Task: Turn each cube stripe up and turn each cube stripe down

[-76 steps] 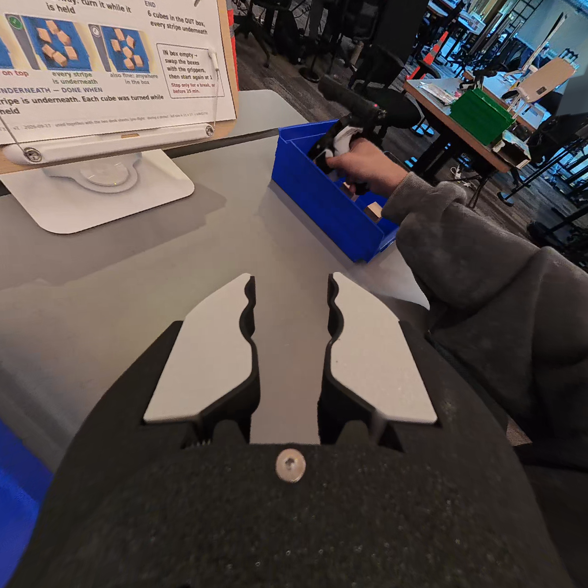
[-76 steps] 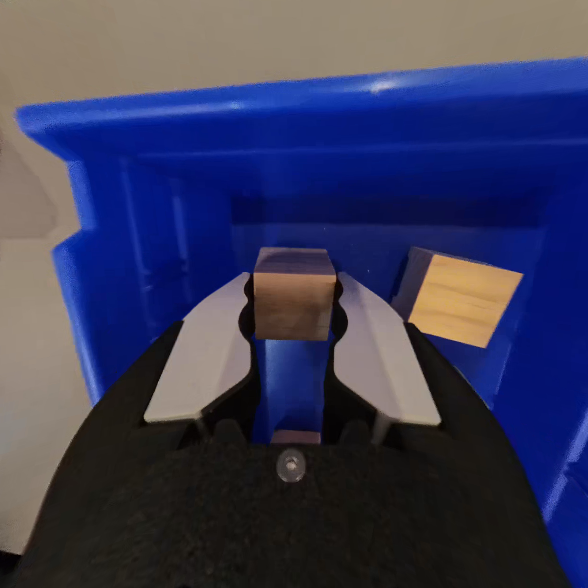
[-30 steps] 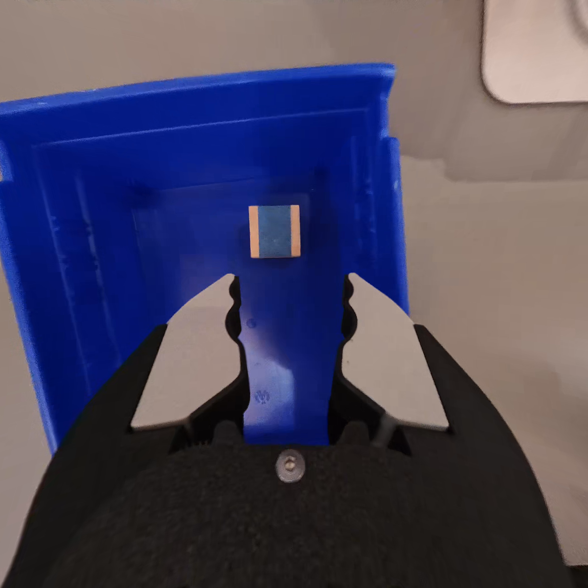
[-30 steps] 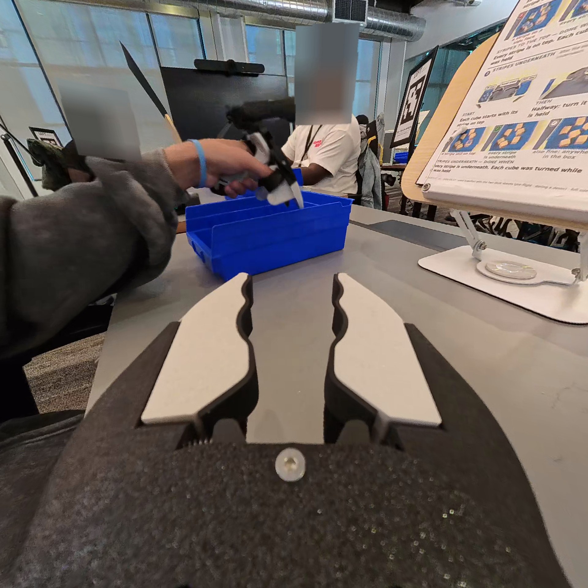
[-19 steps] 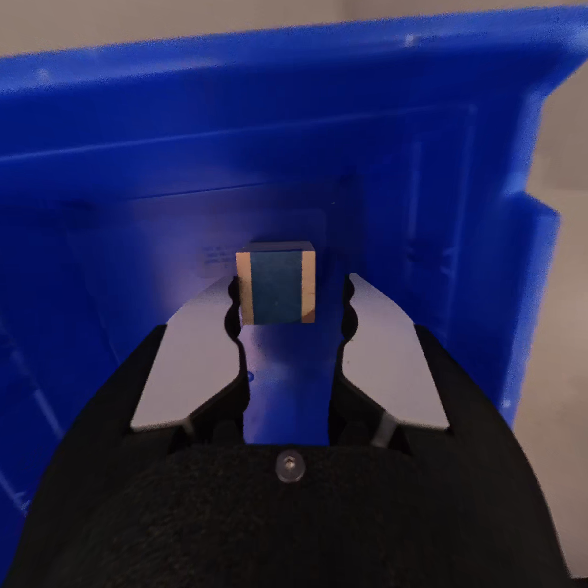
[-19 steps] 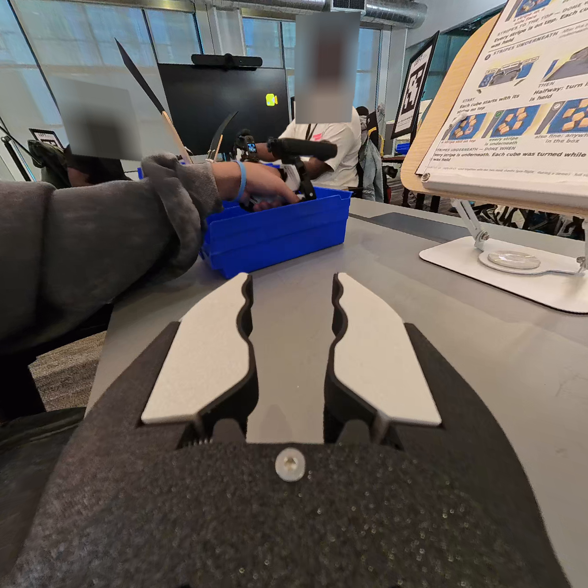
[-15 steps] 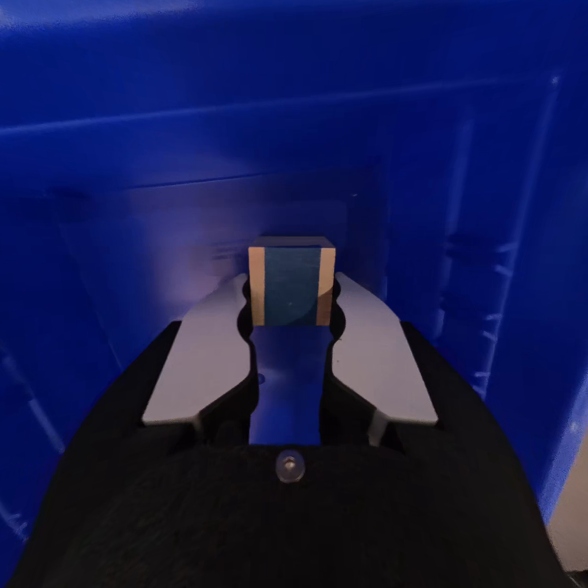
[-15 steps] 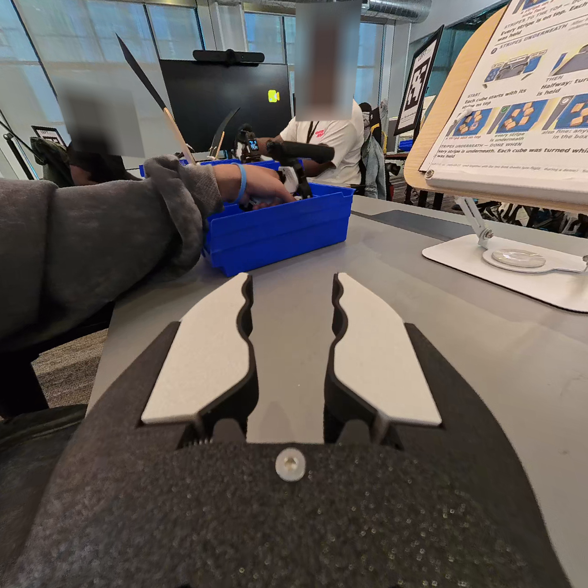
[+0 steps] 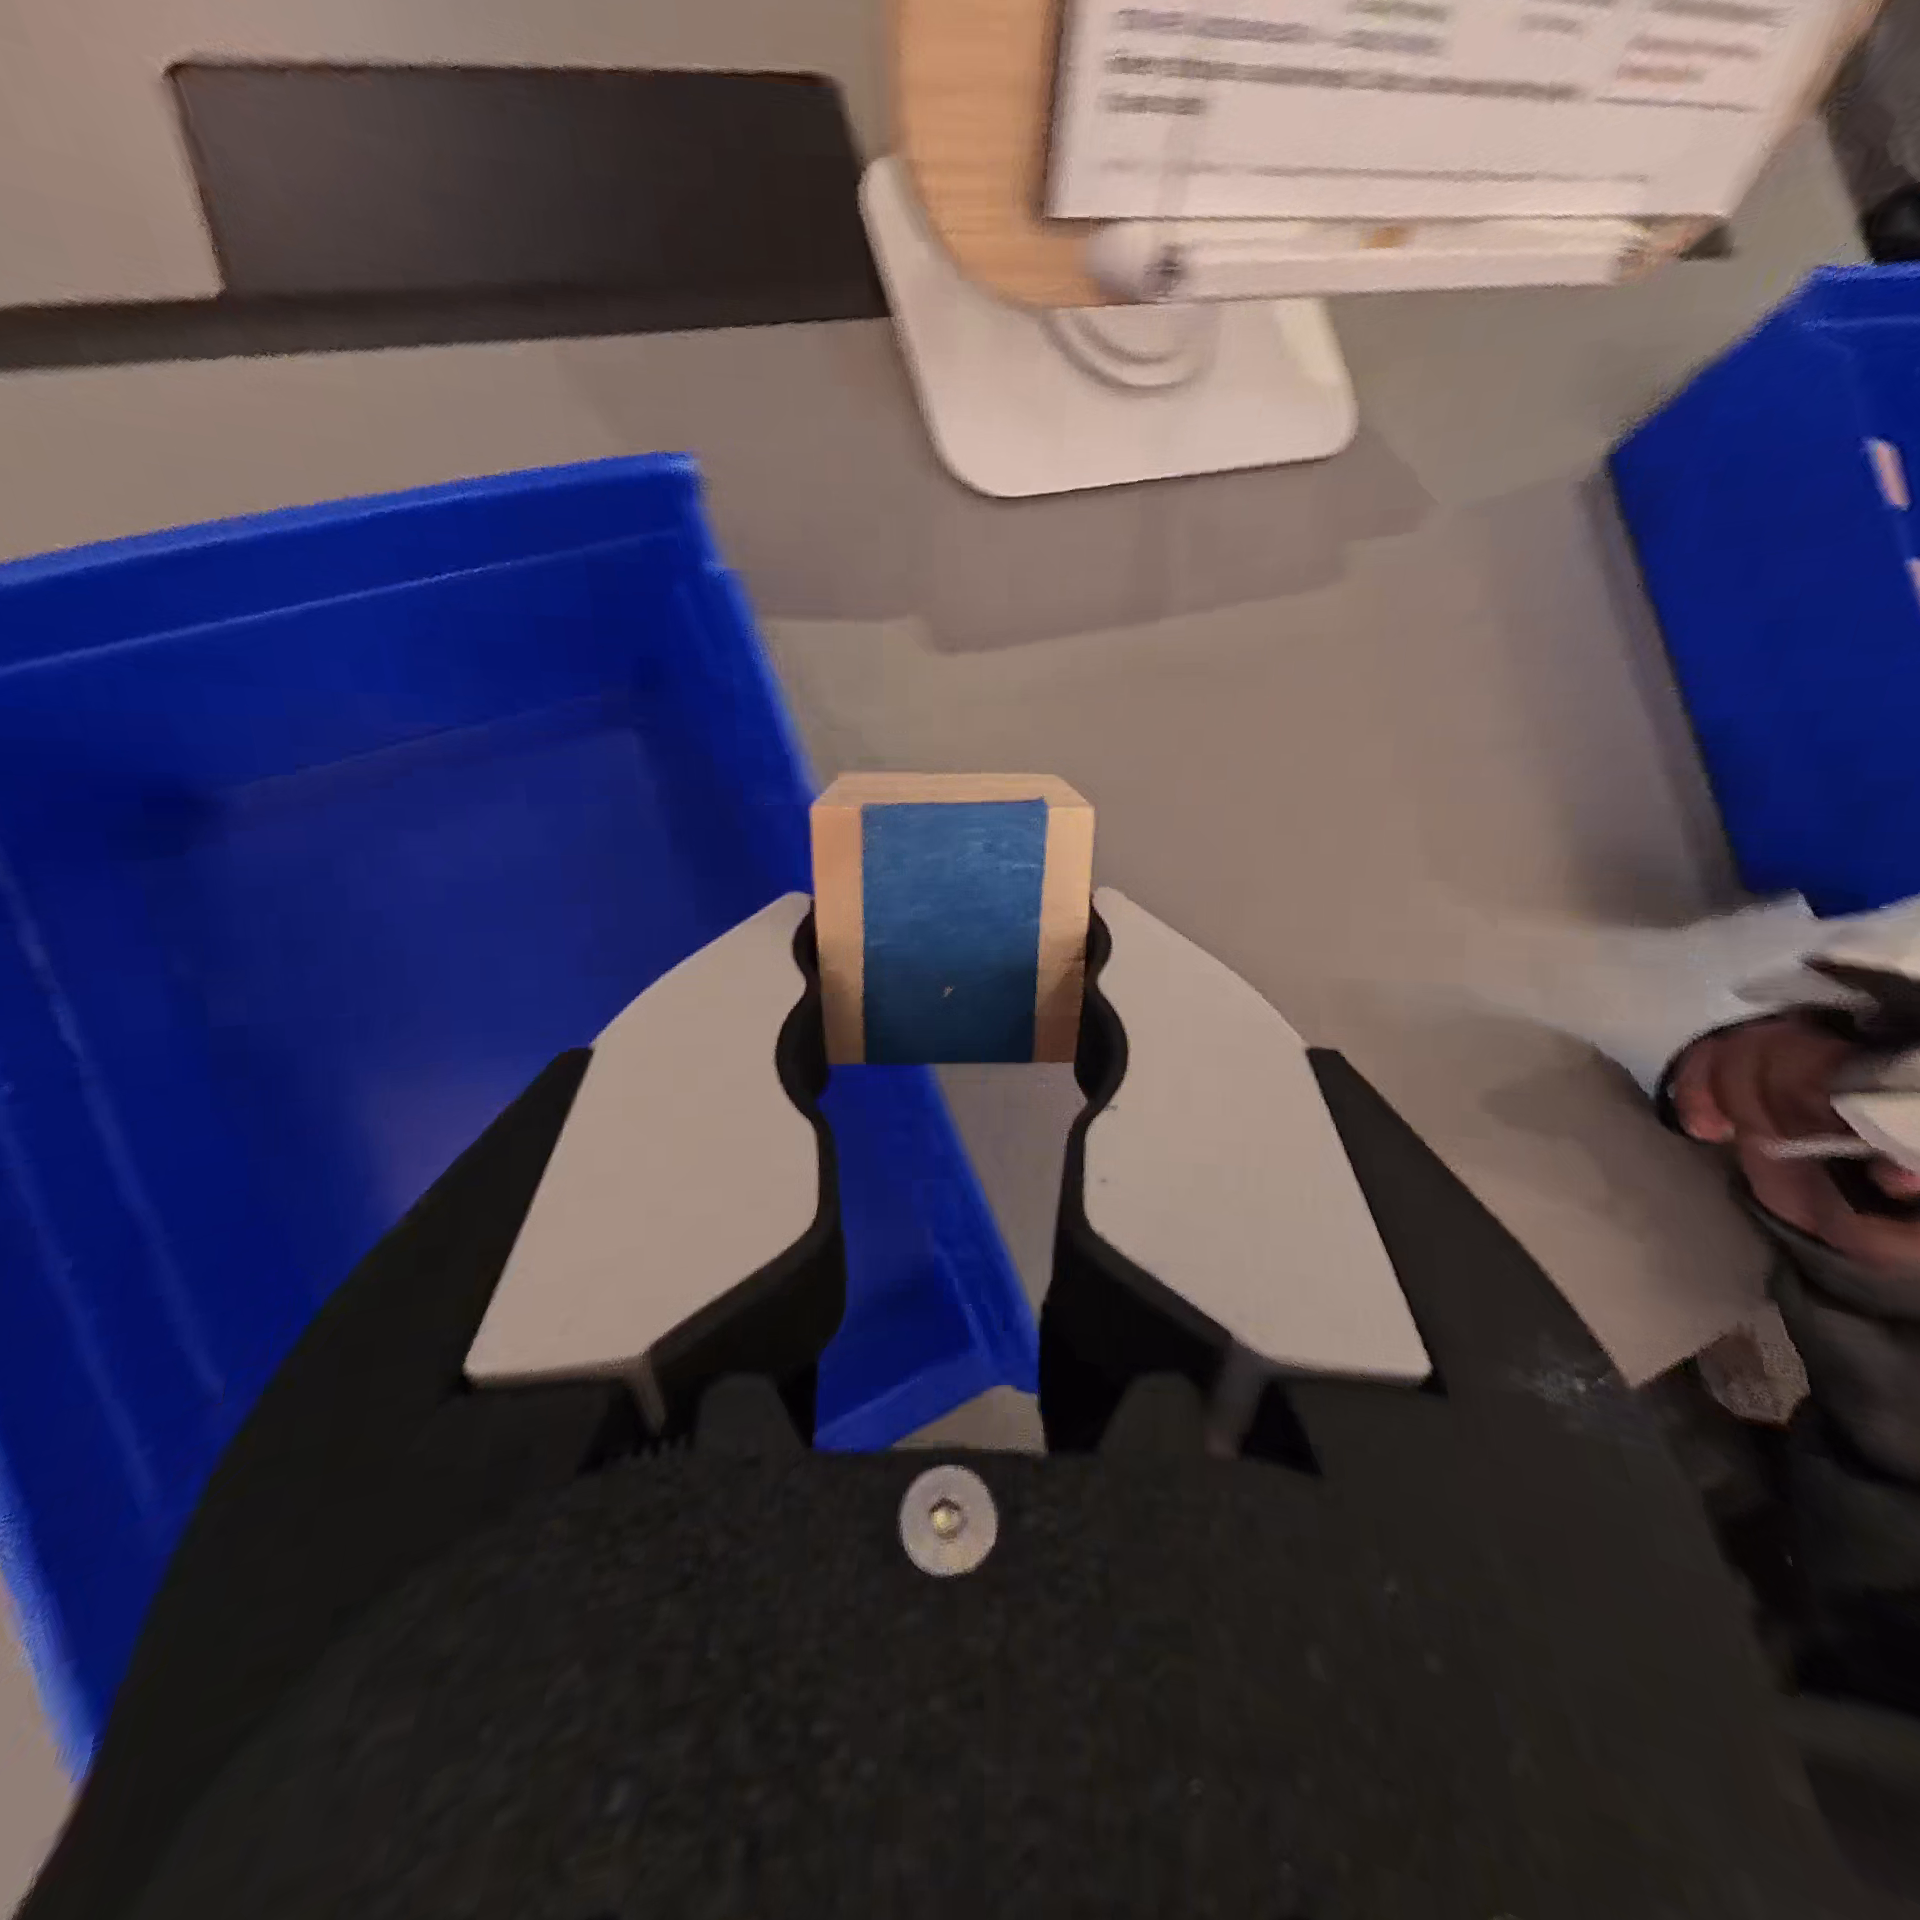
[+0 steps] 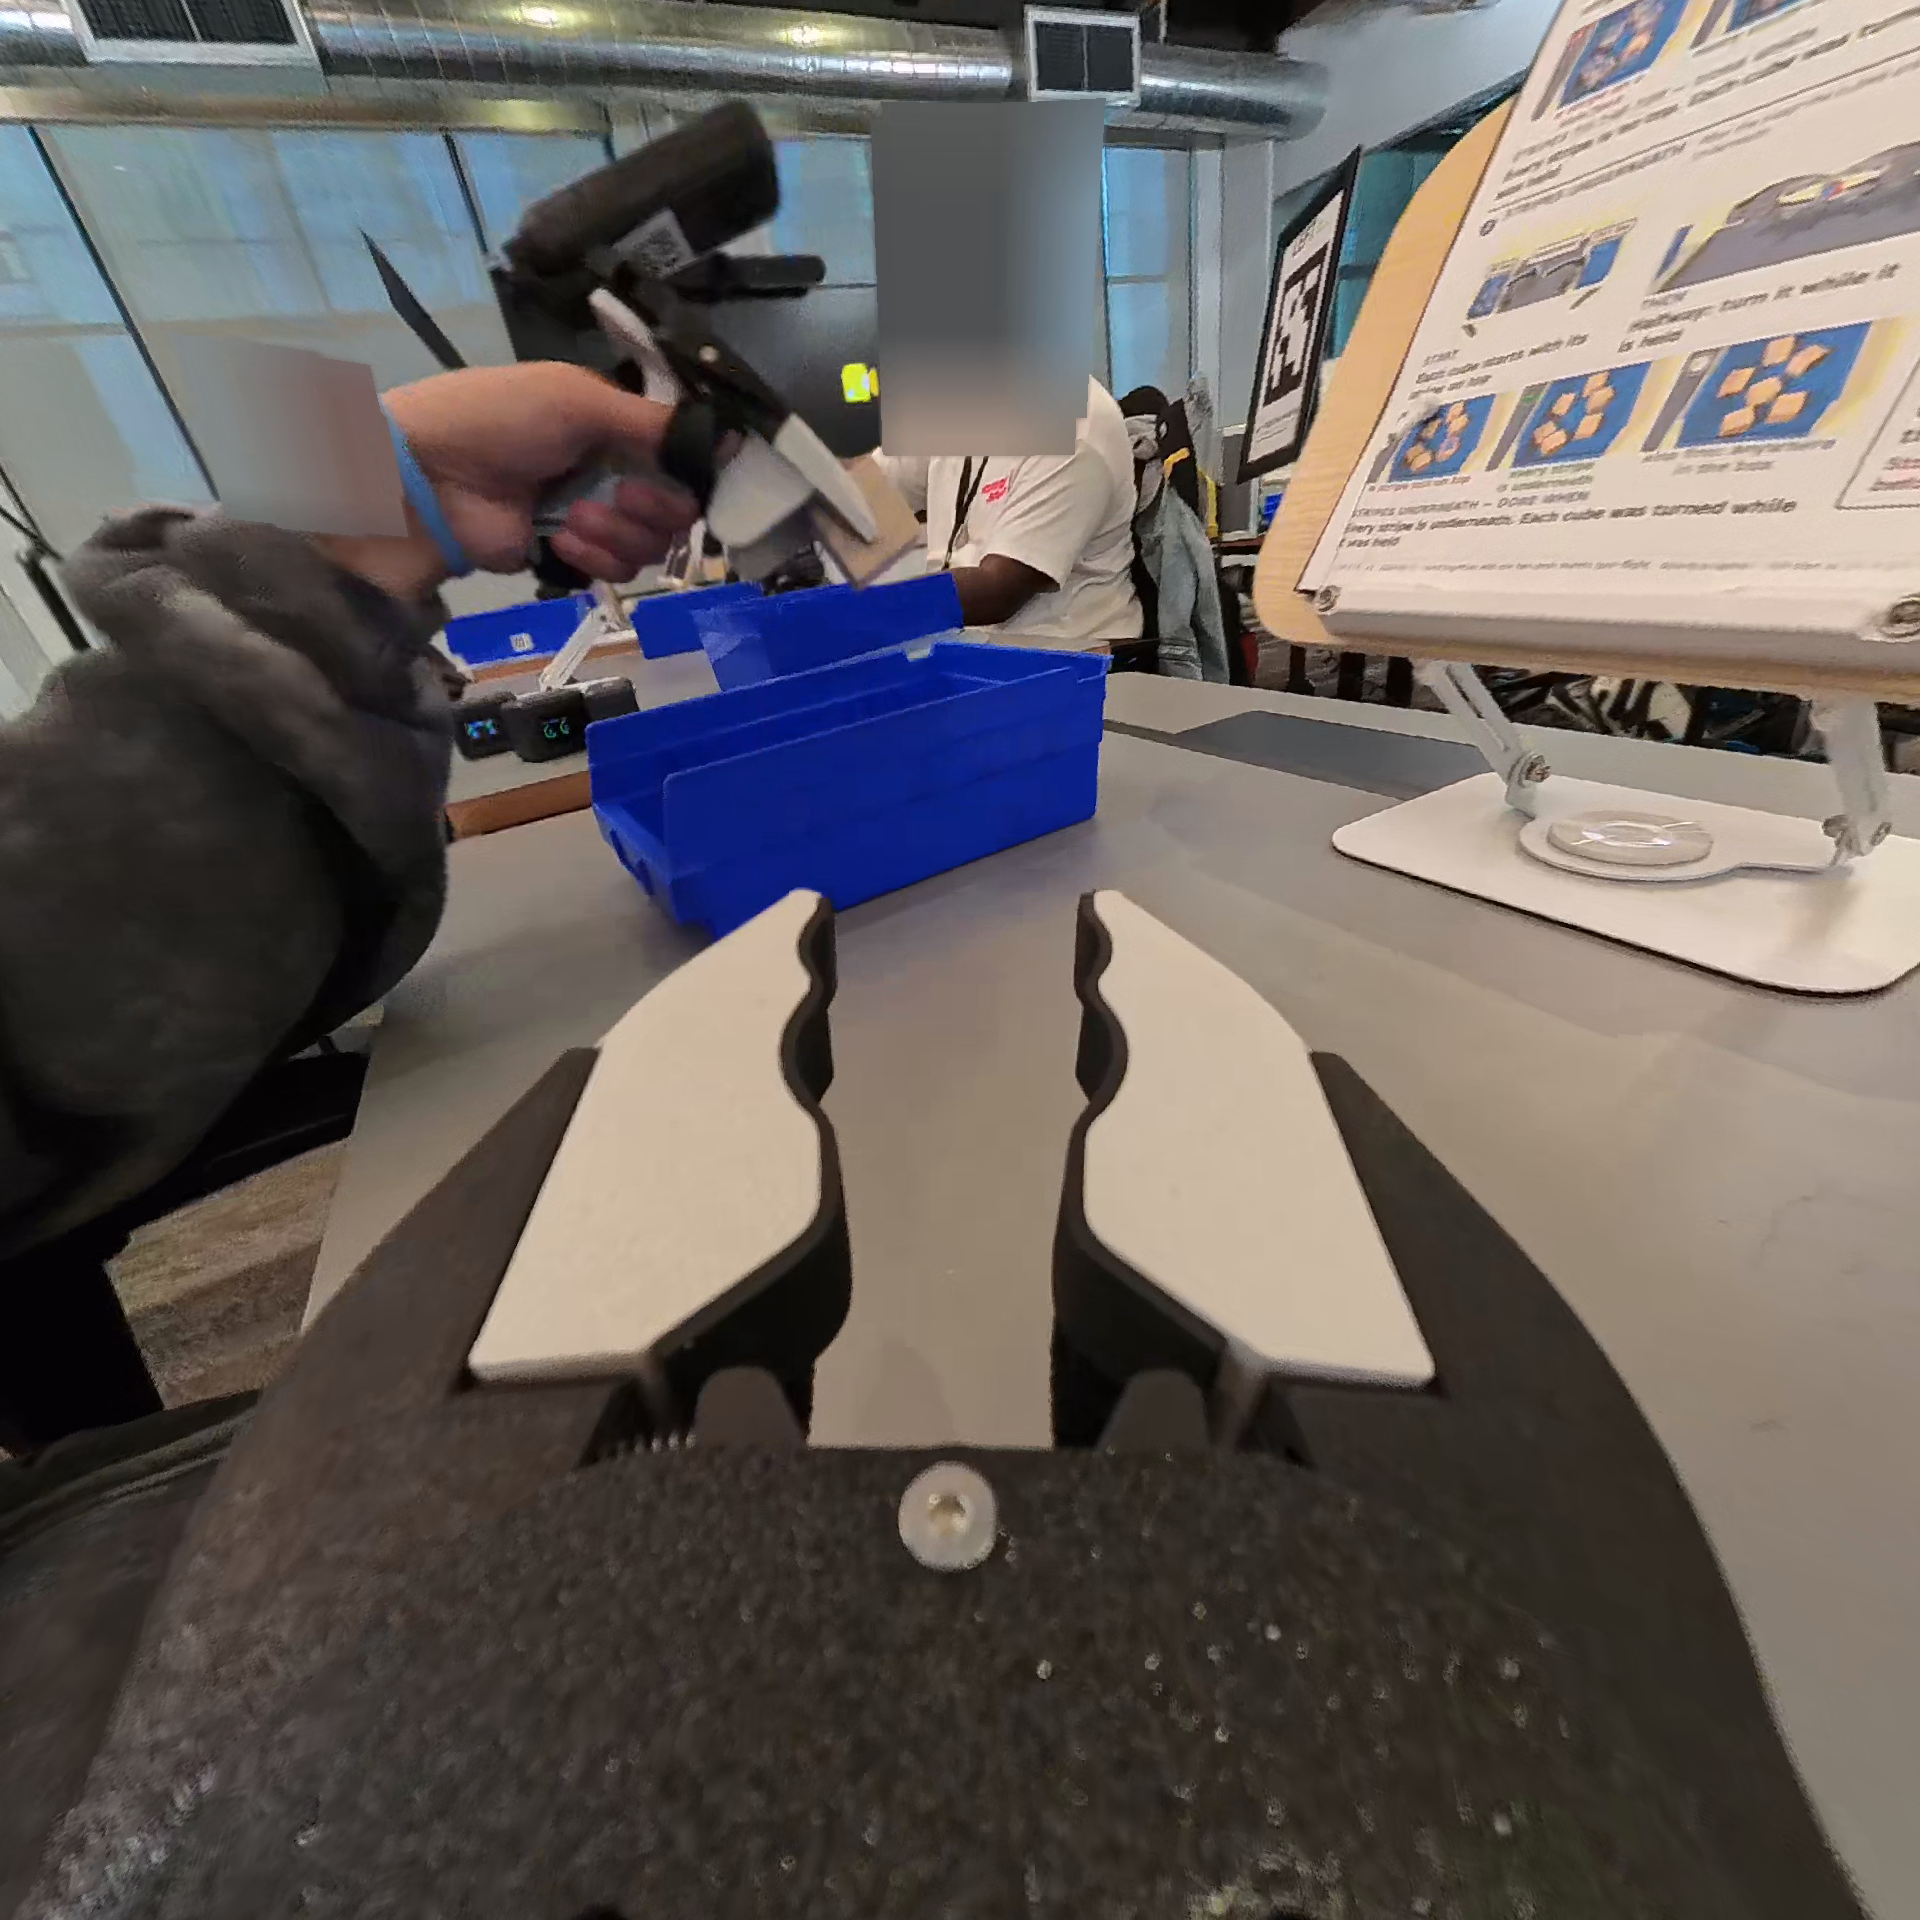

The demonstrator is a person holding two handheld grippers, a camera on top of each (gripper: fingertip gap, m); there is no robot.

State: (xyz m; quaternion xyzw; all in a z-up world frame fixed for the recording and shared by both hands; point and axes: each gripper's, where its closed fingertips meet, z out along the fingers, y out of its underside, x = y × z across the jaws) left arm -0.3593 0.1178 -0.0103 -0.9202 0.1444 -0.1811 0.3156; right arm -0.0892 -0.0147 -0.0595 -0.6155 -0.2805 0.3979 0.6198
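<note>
- the left tool (image 9: 951,940) is clamped on a small wooden cube with a wide blue tape stripe (image 9: 951,935), one finger pressing each bare wooden side.
- in the left wrist view the stripe faces the camera, back along the fingers; its long axis runs from 12 to 6 o'clock, with a thin band of bare wood at 3 and at 9.
- the cube is held in the air above the right-hand wall of an open blue plastic bin (image 9: 343,852), which fills the 9 o'clock side of that view; no other cube shows in the part of the bin in view.
- a second blue plastic bin (image 9: 1787,675) sits at 2 o'clock, and a white-based stand holding a printed instruction sheet (image 9: 1132,405) is at 12 to 1 o'clock on the grey surface (image 9: 1299,748).
- the right tool (image 10: 951,997) has its fingers apart with nothing between them, low over the grey surface and pointing toward the first bin at 11 o'clock.
- in the right wrist view the left tool shows at 11 o'clock, raised above that bin in a hand with a grey sleeve (image 10: 208,790).
</note>
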